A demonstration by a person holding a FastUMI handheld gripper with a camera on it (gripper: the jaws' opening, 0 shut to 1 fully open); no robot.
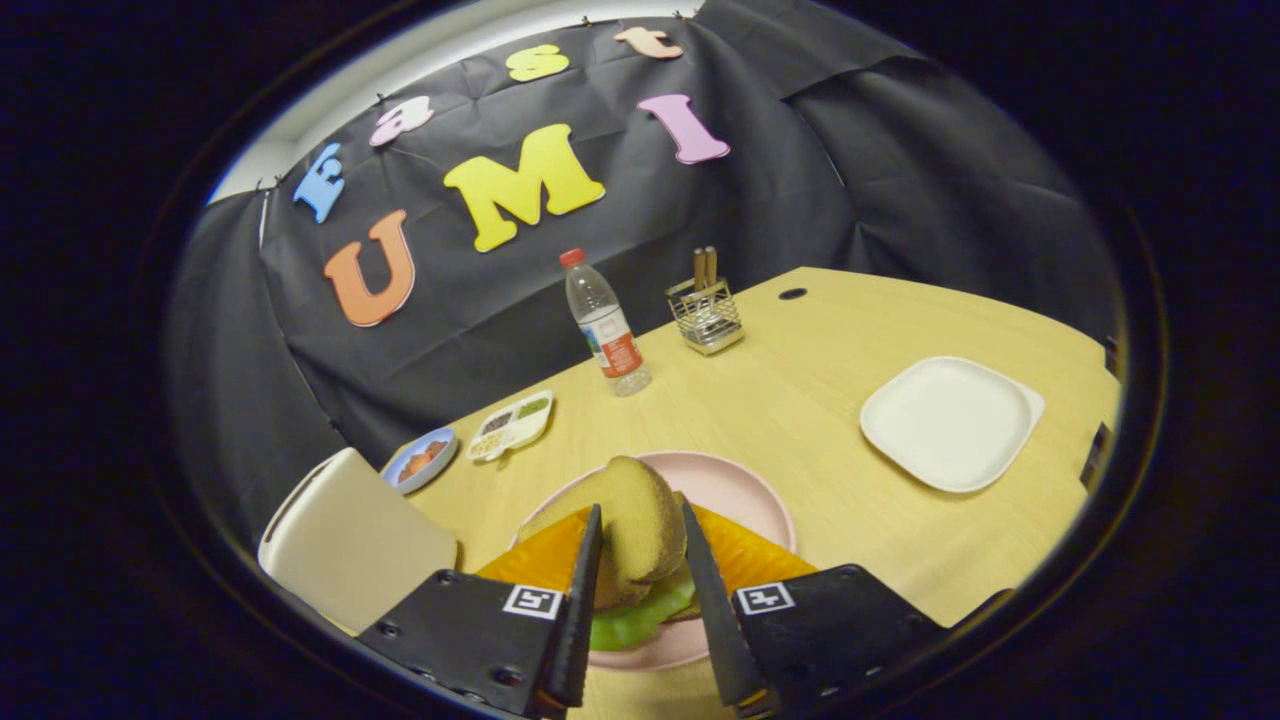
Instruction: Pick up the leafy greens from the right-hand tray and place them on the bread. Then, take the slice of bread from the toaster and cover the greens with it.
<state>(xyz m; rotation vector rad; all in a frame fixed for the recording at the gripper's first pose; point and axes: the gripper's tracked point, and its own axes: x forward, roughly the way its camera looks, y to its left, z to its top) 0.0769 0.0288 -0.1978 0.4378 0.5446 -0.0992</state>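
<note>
Gripper (640,545) is closed on the bread slice (632,535); both fingers (585,590) are pressed against its sides, slice held upright on edge. Directly under it the leafy greens (640,620) are seen lying on the pink plate (740,495), between the fingers; whether the held slice touches the greens cannot be told. The lower bread is mostly hidden.

Just left of the fingers the cream toaster (350,545) is seen. Beyond it, a small blue dish (420,460) and a divided white tray (512,425). Further back, a water bottle (605,325) and a wire utensil holder (706,315). Well right of the plate, a square white tray (950,422) is set on the wooden table (800,390).
</note>
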